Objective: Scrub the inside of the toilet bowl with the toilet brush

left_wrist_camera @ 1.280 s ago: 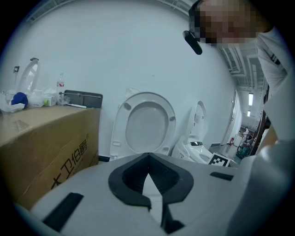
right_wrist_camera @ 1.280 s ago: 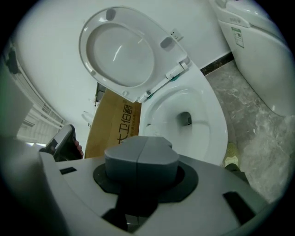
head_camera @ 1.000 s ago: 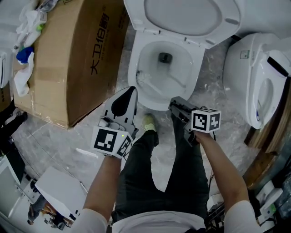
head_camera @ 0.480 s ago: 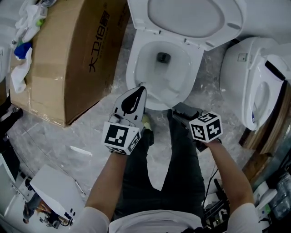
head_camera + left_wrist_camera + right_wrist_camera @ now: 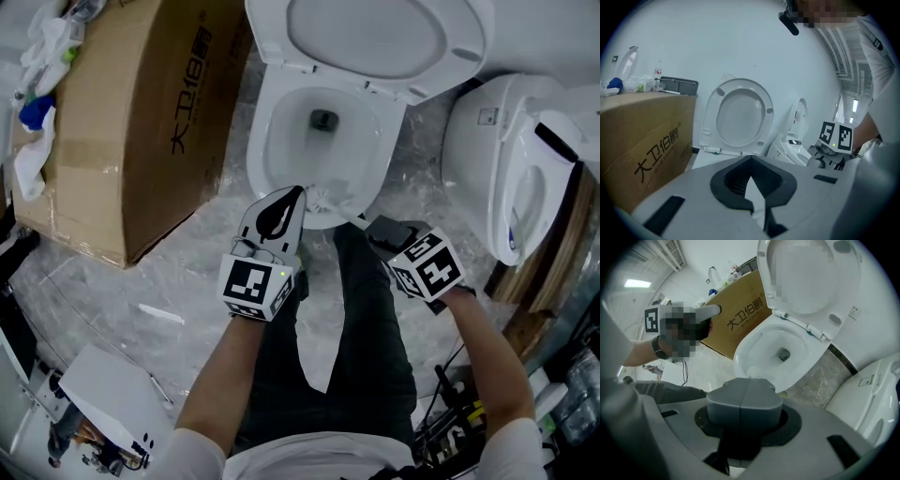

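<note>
The right gripper [image 5: 375,229] clamps the brush [image 5: 324,199], its head inside the bowl's [image 5: 258,141] front rim, with the closed, empty left gripper [image 5: 297,193] just beside.

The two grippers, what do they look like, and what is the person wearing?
Left gripper: white shell, black teardrop opening, pointed jaws. Right gripper: dark grey. Each carries a cube with black-and-white square markers. The person wears white short sleeves and dark trousers.
</note>
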Available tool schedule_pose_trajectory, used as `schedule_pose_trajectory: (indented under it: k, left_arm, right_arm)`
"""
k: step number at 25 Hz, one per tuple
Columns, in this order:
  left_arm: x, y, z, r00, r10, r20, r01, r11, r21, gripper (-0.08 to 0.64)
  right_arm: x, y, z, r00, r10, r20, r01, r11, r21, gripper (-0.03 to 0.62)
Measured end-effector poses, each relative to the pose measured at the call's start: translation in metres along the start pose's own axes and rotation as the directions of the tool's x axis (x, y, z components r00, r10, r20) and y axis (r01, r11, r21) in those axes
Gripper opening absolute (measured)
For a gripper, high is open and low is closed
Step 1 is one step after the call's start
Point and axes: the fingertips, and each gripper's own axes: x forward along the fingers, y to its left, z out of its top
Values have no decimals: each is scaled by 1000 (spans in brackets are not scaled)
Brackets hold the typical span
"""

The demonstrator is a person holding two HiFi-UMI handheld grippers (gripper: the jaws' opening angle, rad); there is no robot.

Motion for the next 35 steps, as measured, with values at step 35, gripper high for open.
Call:
schedule_pose_trajectory:
  k: [35]
  left_arm:
    - [37, -7, -11, 999, -25, -38, 24, 999, -39, 8]
  right_arm:
    - [-41, -51, 53, 872, -452, -190, 263, 758, -597, 158]
